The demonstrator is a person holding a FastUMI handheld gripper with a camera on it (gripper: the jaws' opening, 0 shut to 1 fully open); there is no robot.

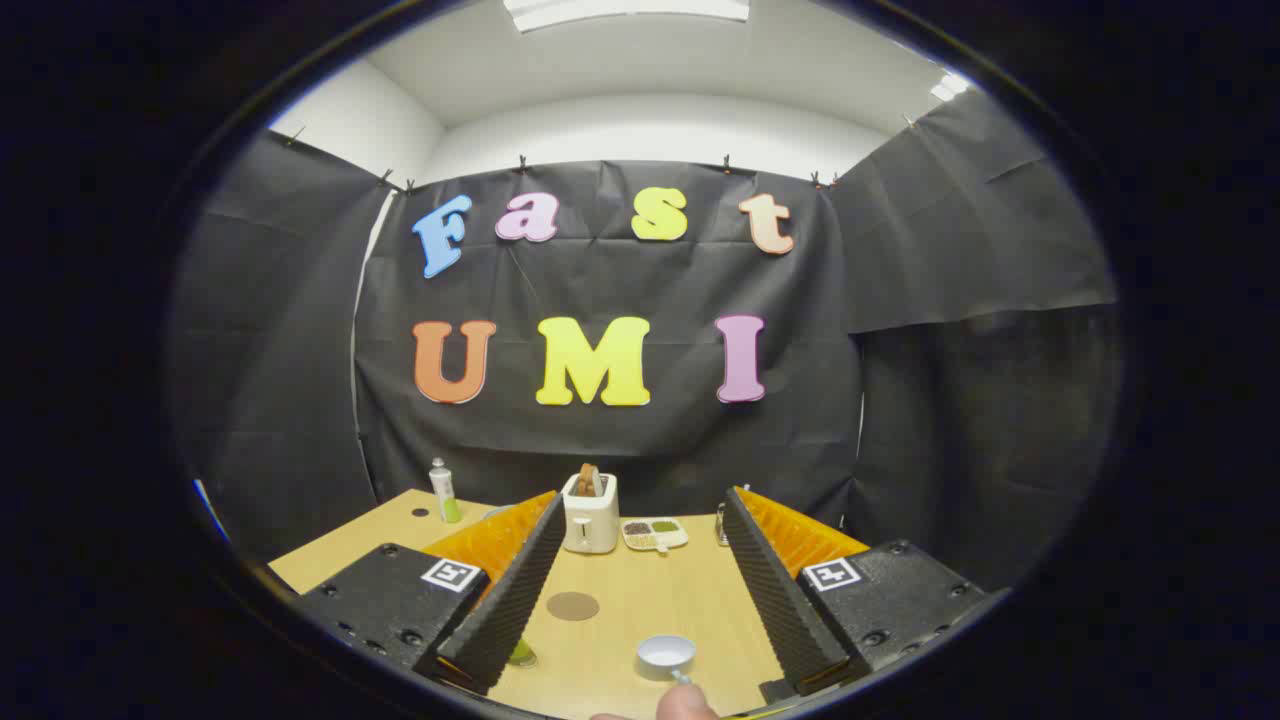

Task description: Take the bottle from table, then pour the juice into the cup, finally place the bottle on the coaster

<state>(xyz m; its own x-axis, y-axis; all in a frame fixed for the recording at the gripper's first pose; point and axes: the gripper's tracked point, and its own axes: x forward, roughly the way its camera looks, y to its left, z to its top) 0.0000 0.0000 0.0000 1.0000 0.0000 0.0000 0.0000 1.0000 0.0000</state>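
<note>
Holding the gripper [640, 610] above the pale wooden counter [640, 590], you have its fingers spread wide apart with nothing between them. The small white bottle with a green base [443, 491] stands upright far off on the counter, beyond the left finger and well apart from both, close to the black cloth wall.

Judging by its slim plastic look, it is probably light, smooth and easy to tip. Take it around the middle of the body, below the cap, squeezing firmly enough that it cannot slide when you tilt it, yet gently, since thin plastic may flex.

The small white cup [666, 655] sits near, between the fingers, just ahead of a fingertip [686, 703] of a person's hand. The round brown coaster [573, 606] lies flat between the fingers, nearer the left one. A white toaster [590, 514] and a divided tray of seeds [655, 533] stand farther back.
</note>
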